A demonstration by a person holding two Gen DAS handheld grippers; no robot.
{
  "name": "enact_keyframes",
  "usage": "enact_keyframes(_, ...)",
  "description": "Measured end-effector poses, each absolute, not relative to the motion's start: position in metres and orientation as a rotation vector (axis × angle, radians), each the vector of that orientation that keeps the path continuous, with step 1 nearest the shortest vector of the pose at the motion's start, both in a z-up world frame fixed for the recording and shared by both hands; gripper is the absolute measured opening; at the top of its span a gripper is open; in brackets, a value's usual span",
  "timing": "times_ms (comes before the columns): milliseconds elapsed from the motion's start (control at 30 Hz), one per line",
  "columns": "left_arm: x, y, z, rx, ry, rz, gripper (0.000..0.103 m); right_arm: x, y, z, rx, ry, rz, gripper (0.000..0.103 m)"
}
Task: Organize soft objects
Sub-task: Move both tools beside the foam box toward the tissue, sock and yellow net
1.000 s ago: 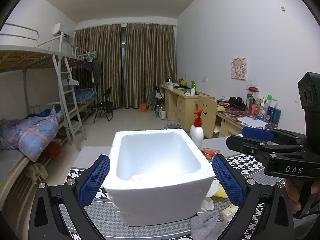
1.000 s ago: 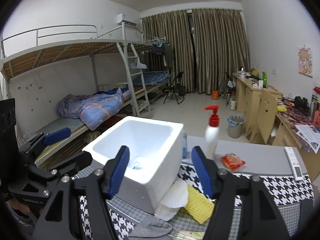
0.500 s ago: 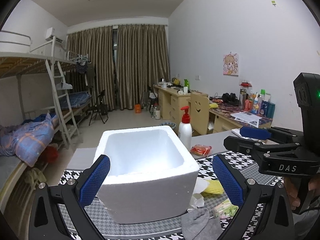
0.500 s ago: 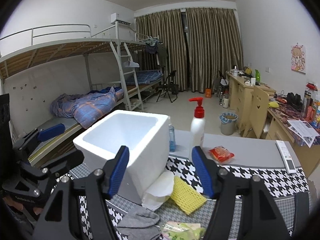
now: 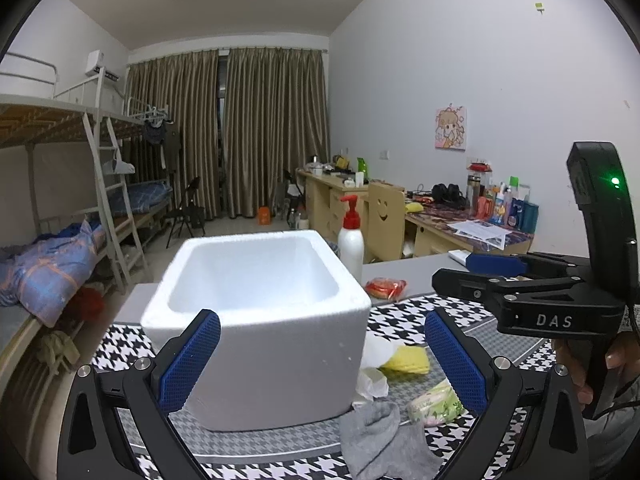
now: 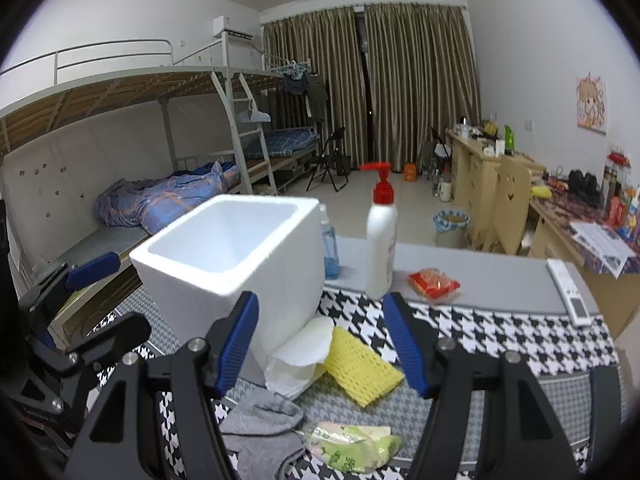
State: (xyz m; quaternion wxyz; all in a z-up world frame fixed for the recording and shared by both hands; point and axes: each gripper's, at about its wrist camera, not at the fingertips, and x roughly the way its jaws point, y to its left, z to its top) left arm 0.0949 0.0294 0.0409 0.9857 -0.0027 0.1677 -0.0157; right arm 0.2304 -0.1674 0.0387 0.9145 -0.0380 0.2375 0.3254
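Black gripper point(image 5: 320, 360) frames (marked "DAS"), blue pads point(image 5: 190, 360).

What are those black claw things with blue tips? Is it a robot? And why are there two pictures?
No robot: a person holds two grabber tools, one in each hand. Each tool carries a camera looking along its jaws, so there are two pictures. The left gripper and the right gripper both stand open, holding nothing. On the checkered mat sits a white foam box. Beside it lie soft things: a gray sock, a yellow sponge, a white cloth and a green tissue pack. A pump bottle stands behind.
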Motion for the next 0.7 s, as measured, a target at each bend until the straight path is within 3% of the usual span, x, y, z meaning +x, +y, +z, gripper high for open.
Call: enact_keyframes(700, 0.106, 0.015, -0.006, -0.031, 0.477, -0.094, 0.102, 0.252, -0.150, -0.011, -0.065, 0.673, 0.730, 0.069)
